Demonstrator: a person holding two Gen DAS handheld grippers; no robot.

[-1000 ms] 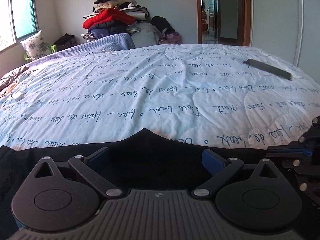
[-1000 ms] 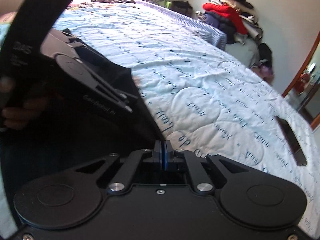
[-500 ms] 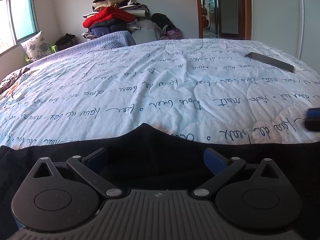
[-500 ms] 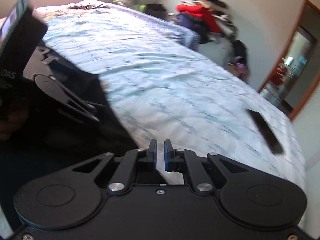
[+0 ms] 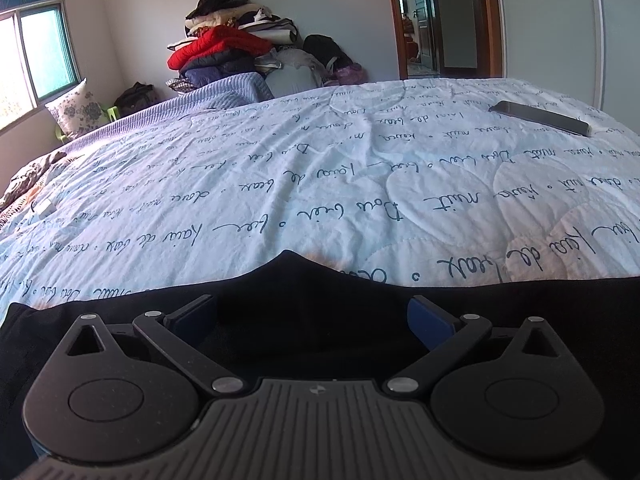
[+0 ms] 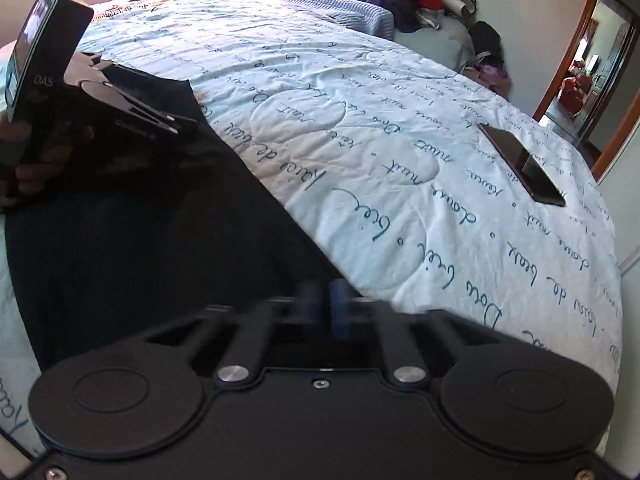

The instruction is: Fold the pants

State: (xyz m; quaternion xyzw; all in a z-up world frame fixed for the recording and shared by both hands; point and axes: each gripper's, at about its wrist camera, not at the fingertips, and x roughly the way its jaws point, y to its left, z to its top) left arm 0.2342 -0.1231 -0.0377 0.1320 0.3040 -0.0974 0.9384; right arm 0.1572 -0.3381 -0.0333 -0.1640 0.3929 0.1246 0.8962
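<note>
The black pants (image 5: 312, 296) lie flat on the bed quilt (image 5: 320, 184), right under both grippers. The left gripper (image 5: 312, 318) is spread wide over the fabric edge; the right gripper (image 6: 323, 309) looks slightly parted, though it's blurry. A phone (image 6: 520, 164) sits well beyond them.

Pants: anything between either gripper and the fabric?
Nothing visible. The left gripper is open right over the black pants; the right gripper, fingers slightly apart, sits at their edge. The phone lies well off on the quilt.
</note>
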